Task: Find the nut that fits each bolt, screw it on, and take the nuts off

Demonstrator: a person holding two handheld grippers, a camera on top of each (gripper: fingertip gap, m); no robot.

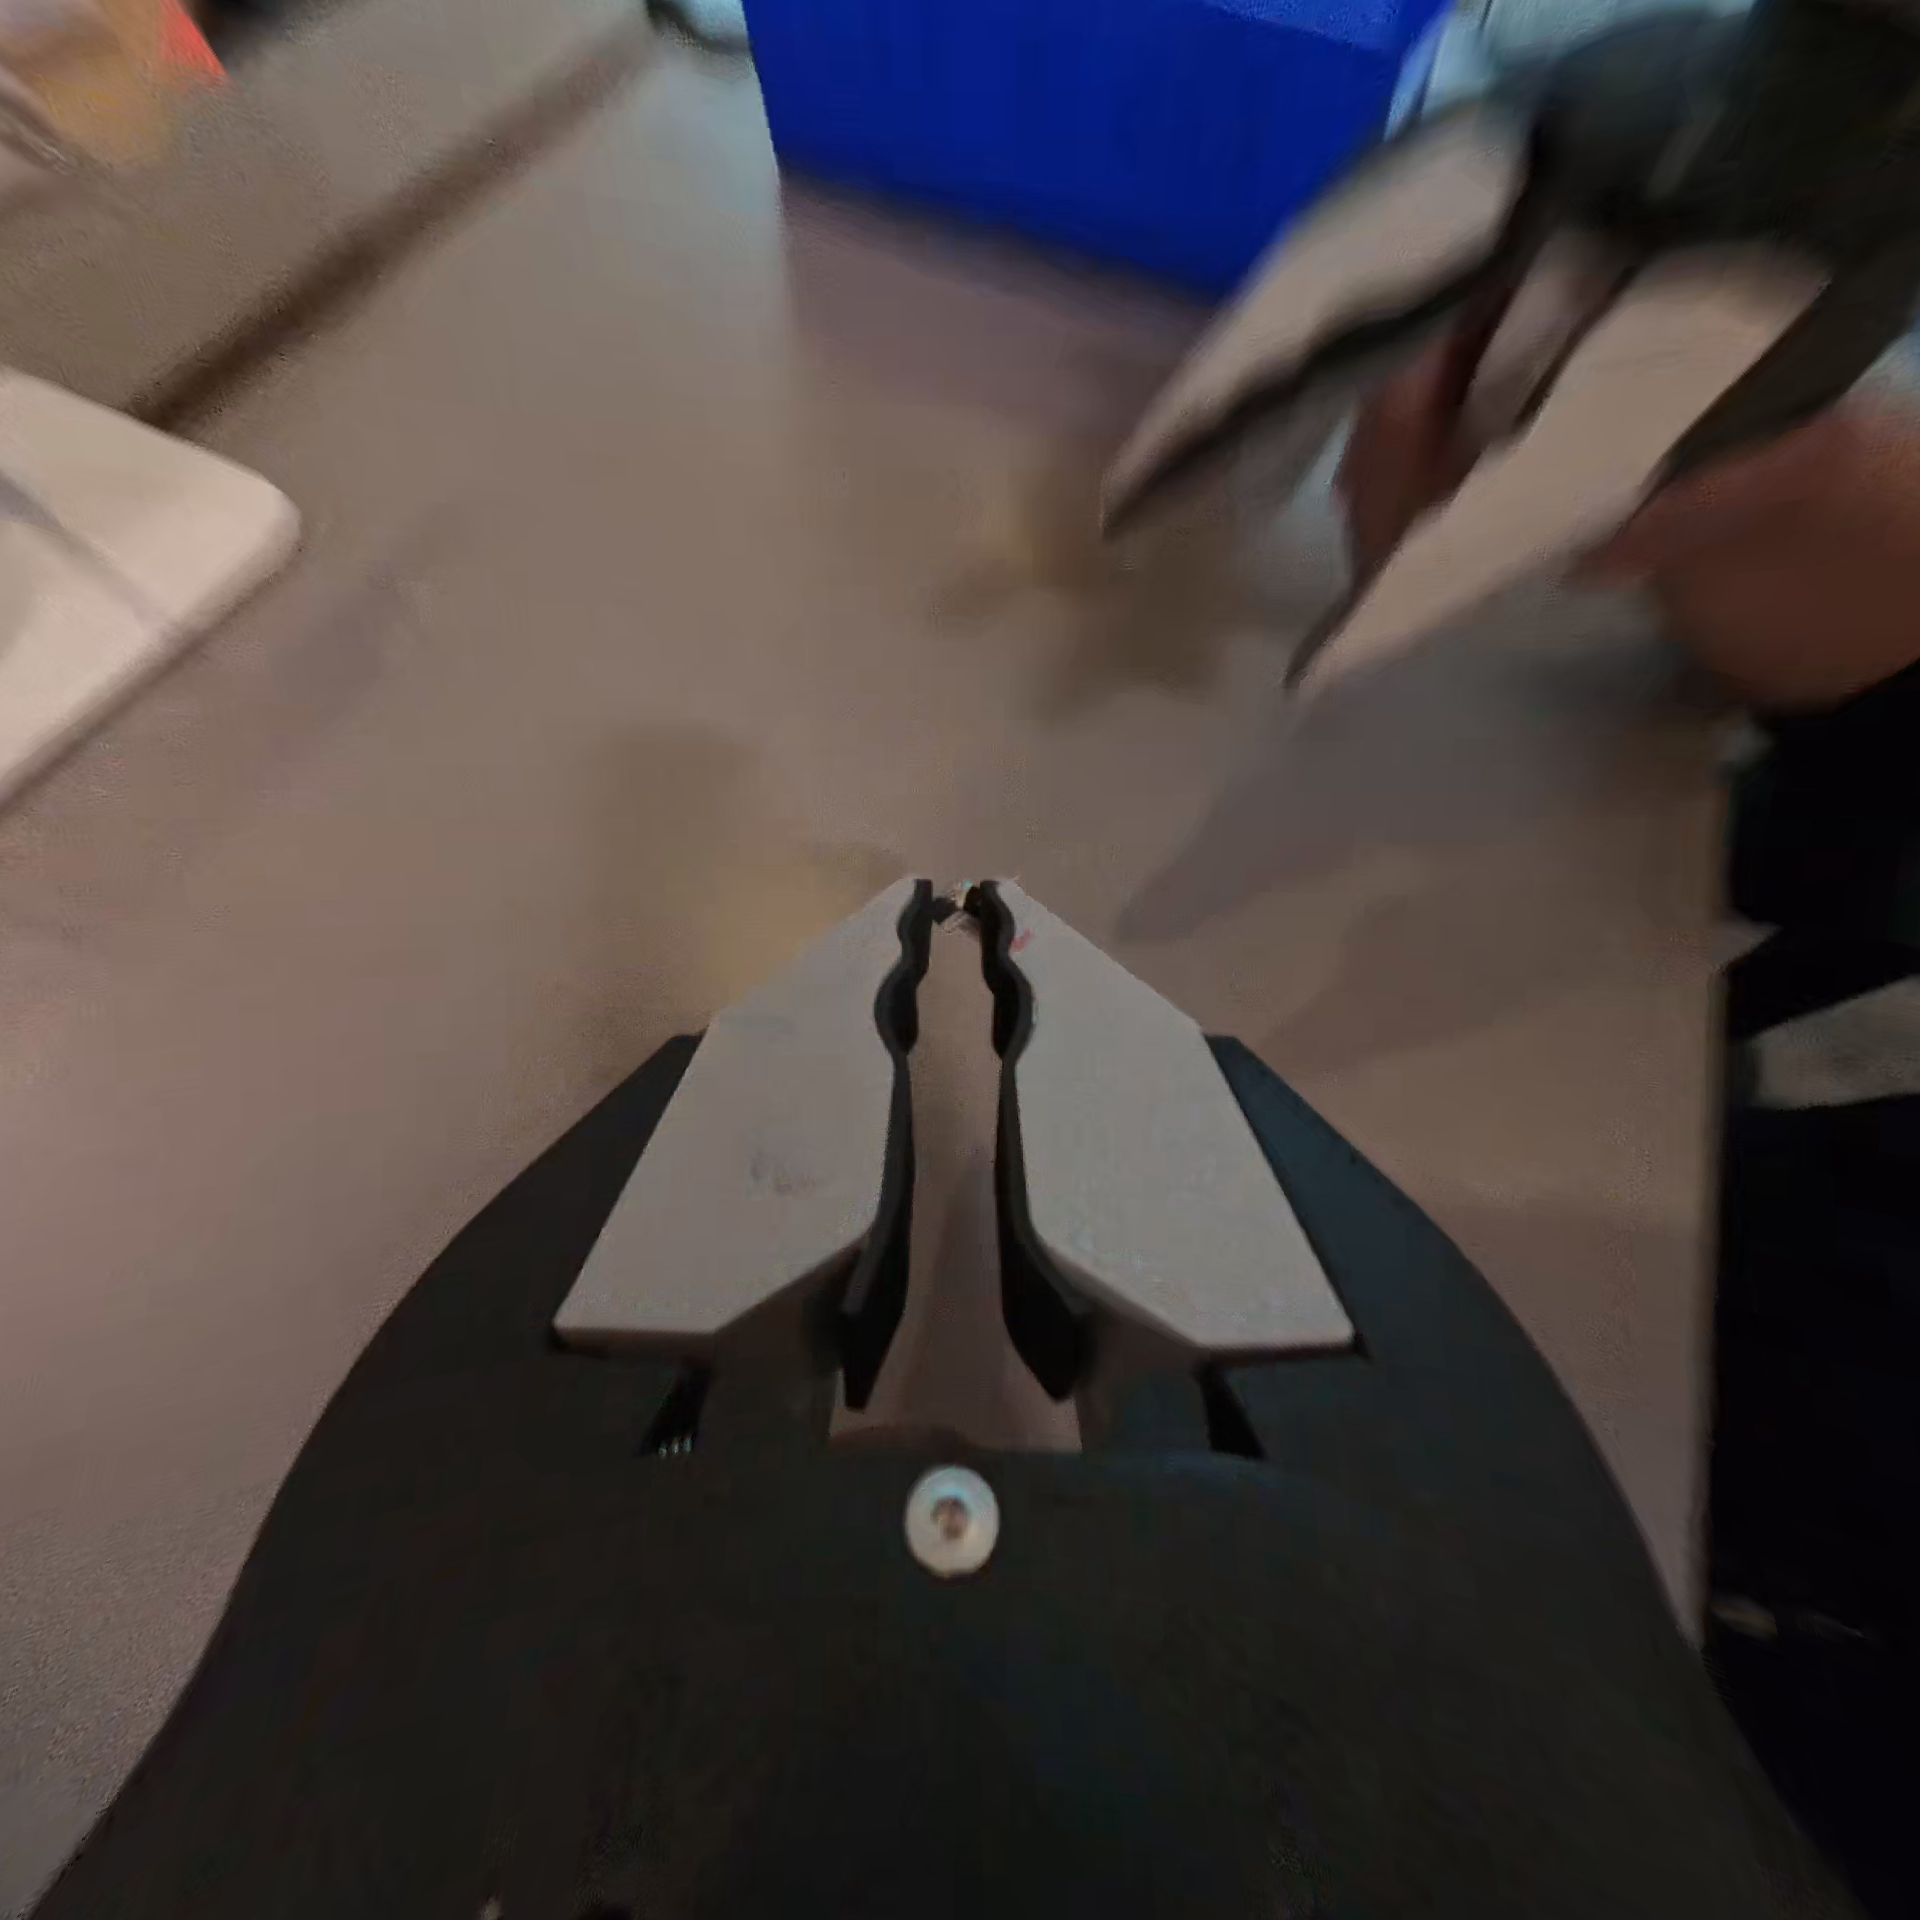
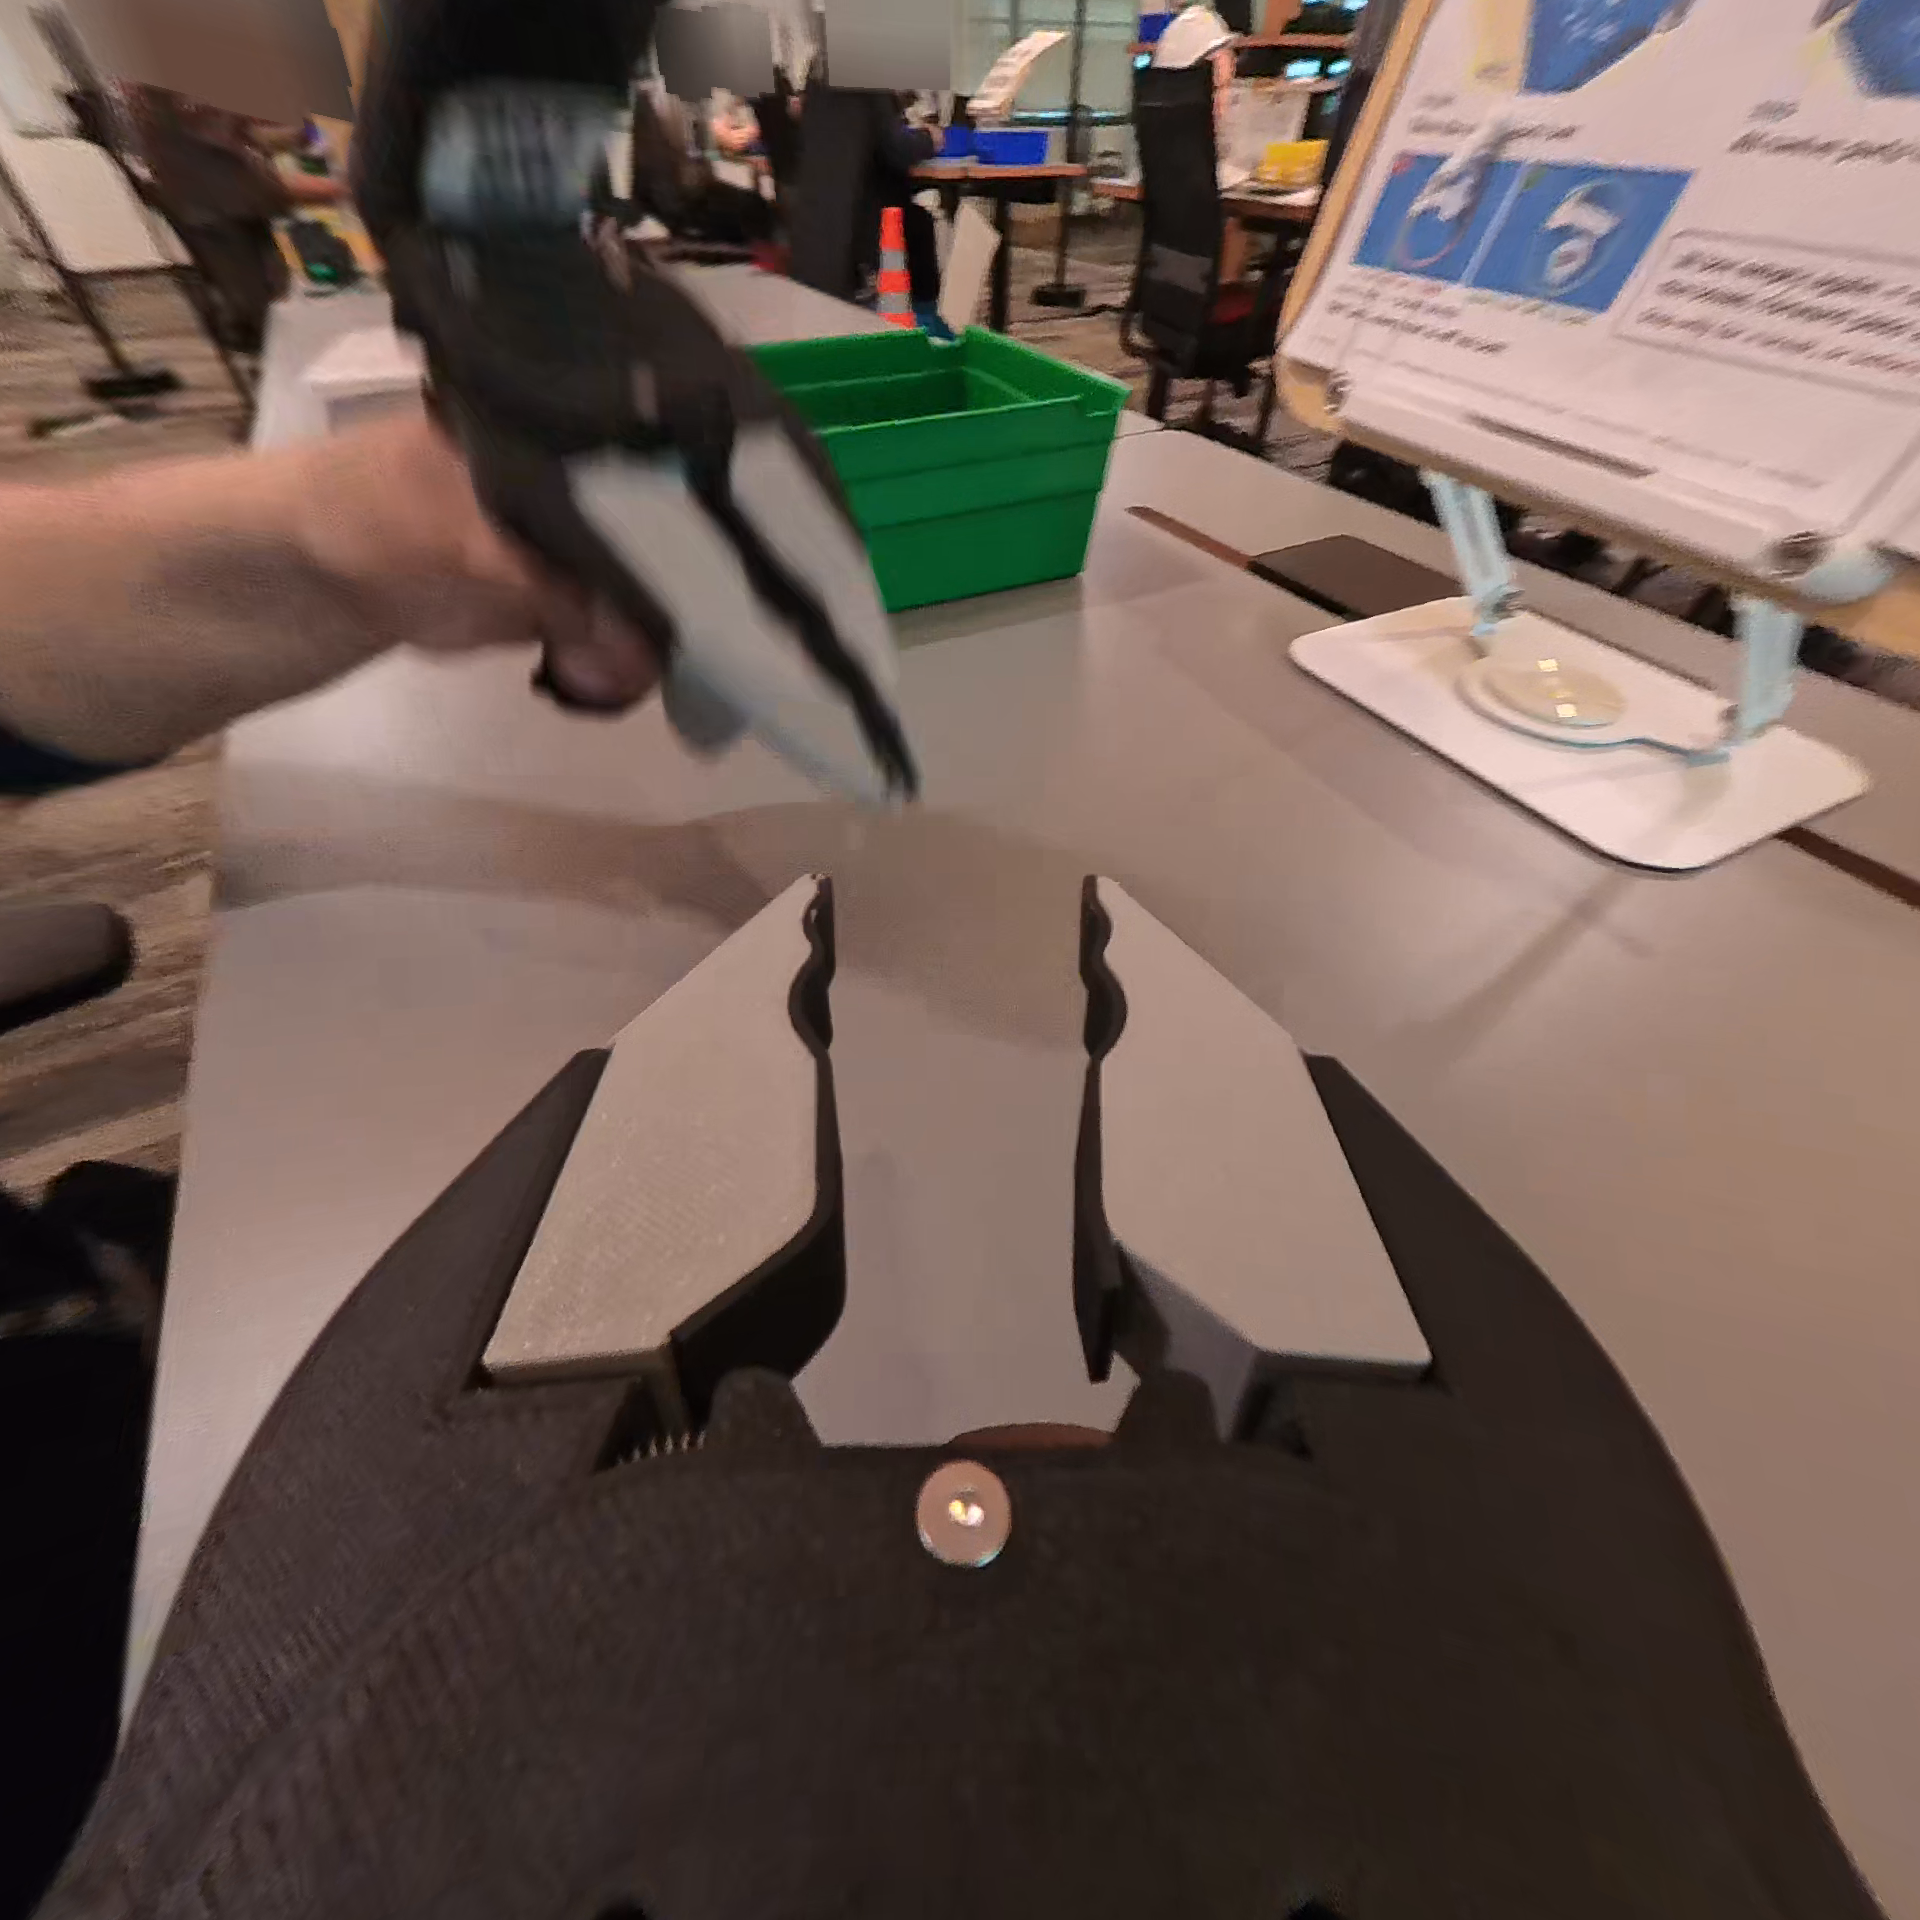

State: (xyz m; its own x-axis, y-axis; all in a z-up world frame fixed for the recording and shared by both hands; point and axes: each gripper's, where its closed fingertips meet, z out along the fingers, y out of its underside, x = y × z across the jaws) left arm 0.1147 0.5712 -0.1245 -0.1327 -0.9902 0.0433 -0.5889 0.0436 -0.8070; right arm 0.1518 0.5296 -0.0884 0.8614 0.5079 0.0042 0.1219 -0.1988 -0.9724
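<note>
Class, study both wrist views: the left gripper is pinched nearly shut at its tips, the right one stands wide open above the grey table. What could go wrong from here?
1. The left gripper pinches a tiny shiny piece at its very tips; that shallow hold may slip.
2. The left wrist view is smeared by motion; fast moves could fling the piece onto the table.
3. The open right gripper is close; the two could collide.
</note>
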